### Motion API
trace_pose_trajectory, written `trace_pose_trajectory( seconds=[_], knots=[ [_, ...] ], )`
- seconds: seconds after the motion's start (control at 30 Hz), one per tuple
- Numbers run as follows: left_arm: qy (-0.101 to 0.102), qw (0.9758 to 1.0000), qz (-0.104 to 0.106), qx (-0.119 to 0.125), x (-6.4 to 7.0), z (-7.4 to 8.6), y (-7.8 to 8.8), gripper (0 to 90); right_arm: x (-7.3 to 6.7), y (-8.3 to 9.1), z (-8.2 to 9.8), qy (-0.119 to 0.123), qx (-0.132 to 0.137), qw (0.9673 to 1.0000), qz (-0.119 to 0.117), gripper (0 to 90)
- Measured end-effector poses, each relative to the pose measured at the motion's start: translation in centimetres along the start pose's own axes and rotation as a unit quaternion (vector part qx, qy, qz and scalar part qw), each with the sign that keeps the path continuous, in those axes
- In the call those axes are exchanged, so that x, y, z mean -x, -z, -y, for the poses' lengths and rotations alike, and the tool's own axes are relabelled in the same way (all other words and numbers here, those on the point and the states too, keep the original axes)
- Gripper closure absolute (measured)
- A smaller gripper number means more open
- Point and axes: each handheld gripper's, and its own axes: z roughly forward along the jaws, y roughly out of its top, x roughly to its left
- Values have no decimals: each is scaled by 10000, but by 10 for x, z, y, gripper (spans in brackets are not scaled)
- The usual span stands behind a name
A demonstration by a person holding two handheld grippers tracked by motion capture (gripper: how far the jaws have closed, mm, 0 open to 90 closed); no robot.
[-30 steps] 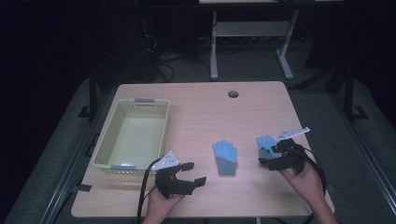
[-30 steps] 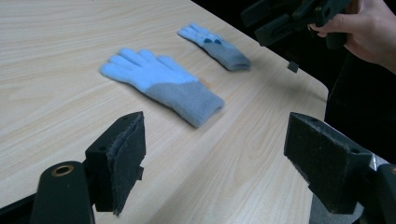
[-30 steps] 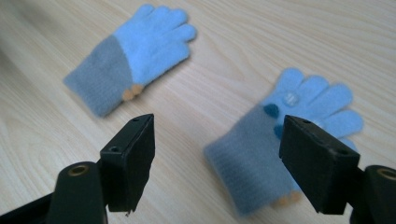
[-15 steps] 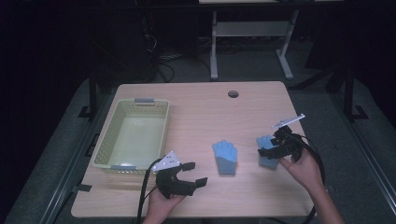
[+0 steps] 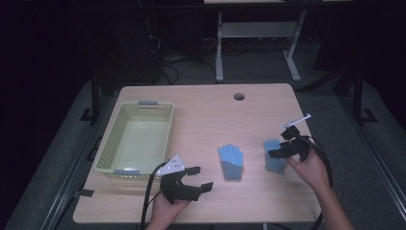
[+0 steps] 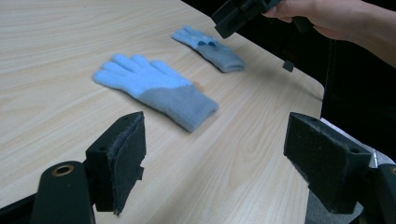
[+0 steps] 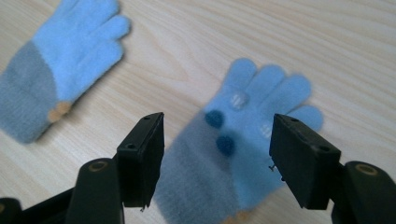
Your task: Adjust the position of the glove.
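Black left tongs (image 5: 197, 178) carry a grey triangular plate; black cables trail from both.

A dim room: dark floor (image 5: 57, 143), tangled cables (image 5: 165, 67), and a white frame (image 5: 253, 33) beyond the wooden table (image 5: 215, 115).

In the right gripper view, the glove with dark dots (image 7: 243, 149) lying between the two pads (image 7: 144, 156) is blurred, and its grey cuff runs off the bottom edge below them. The other glove (image 7: 56, 60), beyond and beside the near pad, is cut by the side edge at its cuff. In the left gripper view, the right gripper (image 6: 238, 14), far beyond the pads (image 6: 123, 158), is cropped by the top edge, so its jaw spacing cannot be read there.
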Motion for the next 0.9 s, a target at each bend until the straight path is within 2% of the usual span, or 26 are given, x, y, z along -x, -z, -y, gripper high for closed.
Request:
trace_pose_trajectory(
  seconds=[0.13,0.2,0.3,0.4,0.47,0.53,0.7,0.9],
  knots=[
    [-31,10000,-8,23,0,-1,1,209,2,-4,0,-51,-101,9999,37,375],
    [-26,10000,-10,63,1,-2,1,209,2,-6,1,-93,-190,9998,61,416],
    [-39,10000,-10,24,0,-1,1,209,2,-8,2,-28,-215,9997,112,452],
    [-32,10000,-6,-15,0,0,1,209,5,-13,4,-133,-292,9994,132,485],
    [-12,10000,0,51,2,-1,1,210,6,-18,7,-183,-332,9992,154,515],
    [-35,10000,3,59,2,-1,1,210,5,-20,10,-154,-433,9987,219,532],
    [-9,10000,7,-12,-1,1,-1,210,3,-24,12,-1,-499,9981,361,588],
    [-4,10000,48,56,1,0,0,208,-1,-26,11,125,-558,9972,484,614]
  ],
)
